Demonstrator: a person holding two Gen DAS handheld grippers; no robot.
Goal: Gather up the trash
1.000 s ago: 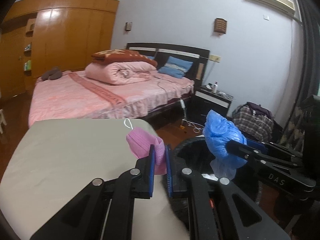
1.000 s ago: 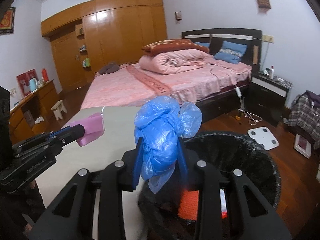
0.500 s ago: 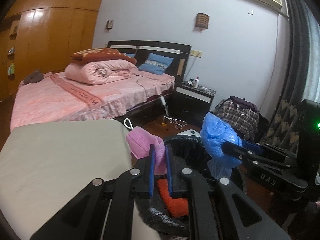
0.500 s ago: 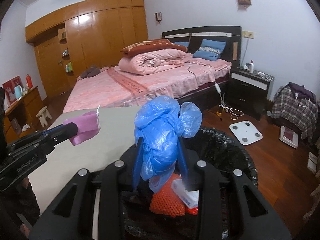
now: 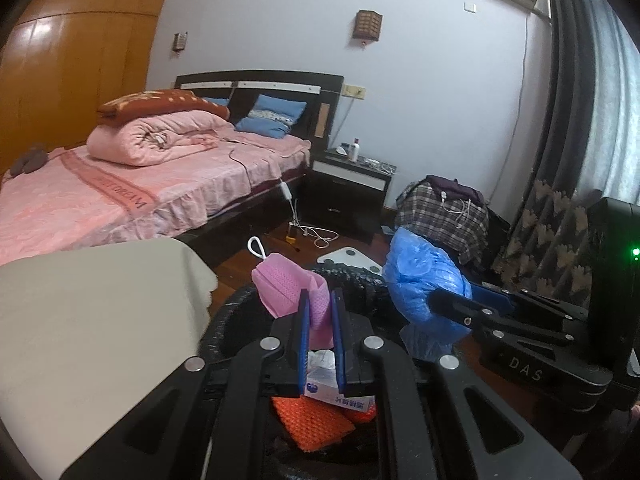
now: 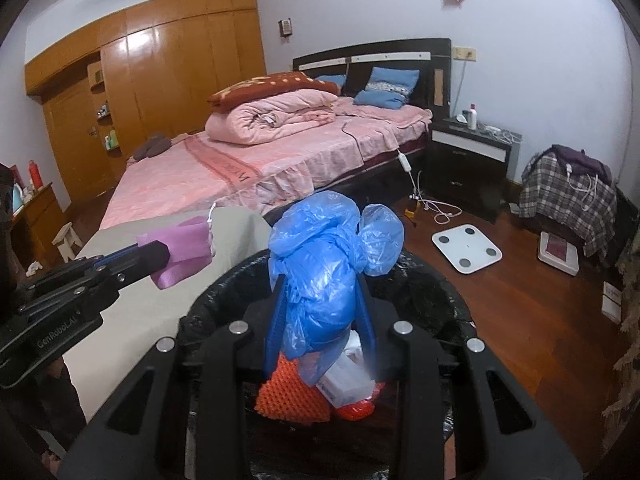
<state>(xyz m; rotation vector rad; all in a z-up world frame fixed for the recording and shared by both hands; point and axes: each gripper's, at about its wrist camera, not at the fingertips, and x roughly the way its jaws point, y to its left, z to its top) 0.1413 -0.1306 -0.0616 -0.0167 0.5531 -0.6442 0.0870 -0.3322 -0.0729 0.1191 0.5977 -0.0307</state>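
A: Currently, where is the trash?

B: One crumpled blue plastic bag sits clamped between the right gripper fingers, which stand partly apart around its bulk. One pink mesh face mask with a white loop is pinched in the left gripper, jaws almost fully closed.

A: Position relative to the bin?

B: Both items hang above the round bin with black liner, which contains an orange mesh piece and a white carton. A beige-covered table stands just beside the bin.
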